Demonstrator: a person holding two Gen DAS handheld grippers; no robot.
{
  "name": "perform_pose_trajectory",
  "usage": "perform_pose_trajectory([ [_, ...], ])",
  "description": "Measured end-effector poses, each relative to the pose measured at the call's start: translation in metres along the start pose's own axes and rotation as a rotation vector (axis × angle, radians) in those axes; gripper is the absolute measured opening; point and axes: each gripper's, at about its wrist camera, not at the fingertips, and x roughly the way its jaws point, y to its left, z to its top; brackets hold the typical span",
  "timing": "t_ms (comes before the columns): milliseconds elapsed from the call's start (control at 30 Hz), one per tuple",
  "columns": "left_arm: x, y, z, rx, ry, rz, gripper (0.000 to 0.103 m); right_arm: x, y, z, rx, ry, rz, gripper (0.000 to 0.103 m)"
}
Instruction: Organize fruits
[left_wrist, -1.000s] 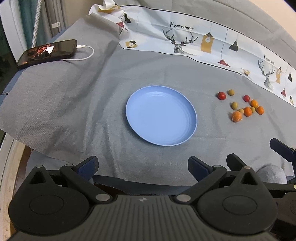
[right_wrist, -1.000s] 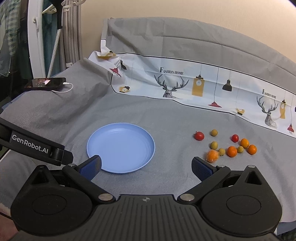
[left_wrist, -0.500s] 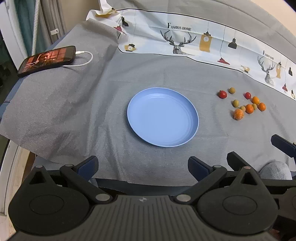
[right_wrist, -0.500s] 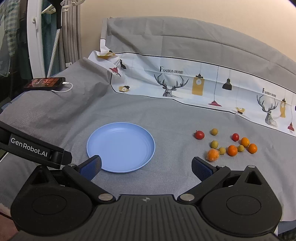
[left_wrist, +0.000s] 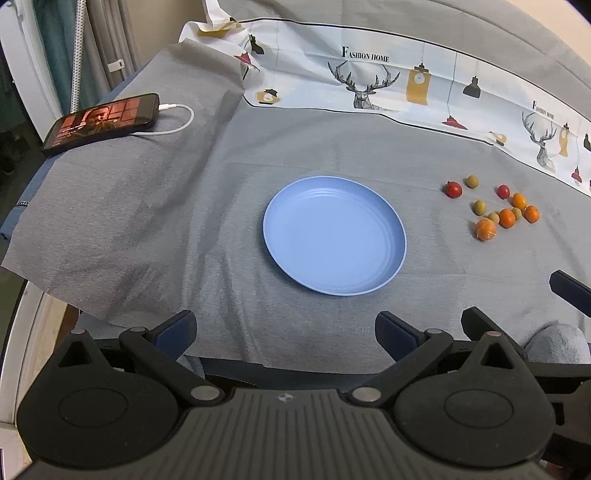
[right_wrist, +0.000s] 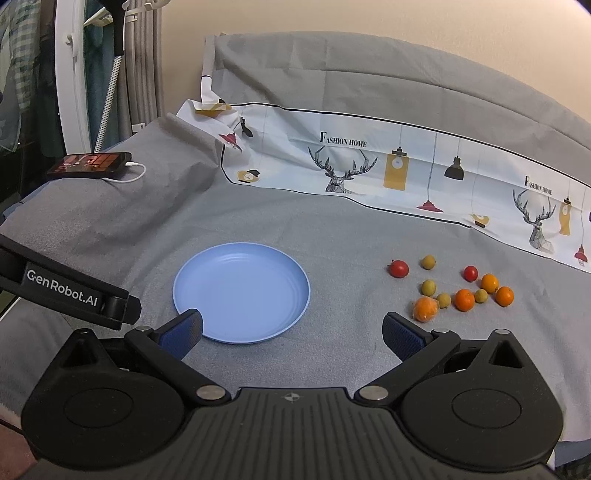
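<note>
An empty blue plate (left_wrist: 334, 236) (right_wrist: 242, 291) lies on the grey cloth. To its right sit several small fruits: red tomatoes (left_wrist: 453, 189) (right_wrist: 399, 268), green ones (left_wrist: 479, 206) (right_wrist: 428, 287) and orange ones (left_wrist: 485, 229) (right_wrist: 426, 309). My left gripper (left_wrist: 284, 334) is open and empty, near the cloth's front edge, short of the plate. My right gripper (right_wrist: 291, 334) is open and empty, its left finger over the plate's near rim, the fruits ahead to the right.
A phone (left_wrist: 101, 122) (right_wrist: 90, 165) with a white cable lies at the far left. A printed white cloth (left_wrist: 406, 85) (right_wrist: 388, 166) runs along the back. The left gripper's arm (right_wrist: 66, 291) shows at the left of the right wrist view.
The left gripper has drifted slightly back and left, so the plate and fruits sit a little farther right in its view. The right gripper has barely moved.
</note>
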Motion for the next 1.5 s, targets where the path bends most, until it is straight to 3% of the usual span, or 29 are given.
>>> perform_pose_trajectory([
  [500,-0.001,-0.001,0.003,-0.006,0.01,0.012,0.103,-0.002,0.0,0.001,0.001,-0.002,0.021,0.103],
  [667,0.008,-0.003,0.01,-0.016,0.023,-0.023,0.103,0.006,-0.016,0.0,0.076,0.003,0.008,0.103],
  [767,0.017,-0.014,0.02,0.006,0.045,-0.041,0.103,0.013,-0.04,-0.002,0.168,-0.017,-0.04,0.103],
  [1000,0.051,-0.062,0.057,0.033,0.123,-0.11,0.103,0.046,-0.116,-0.02,0.313,-0.03,-0.26,0.103],
  [1267,0.12,-0.153,0.118,0.143,0.123,-0.069,0.103,0.118,-0.227,-0.037,0.497,0.006,-0.506,0.103],
  [1500,0.214,-0.222,0.165,0.205,0.165,-0.105,0.103,0.203,-0.278,-0.05,0.575,0.116,-0.486,0.103],
])
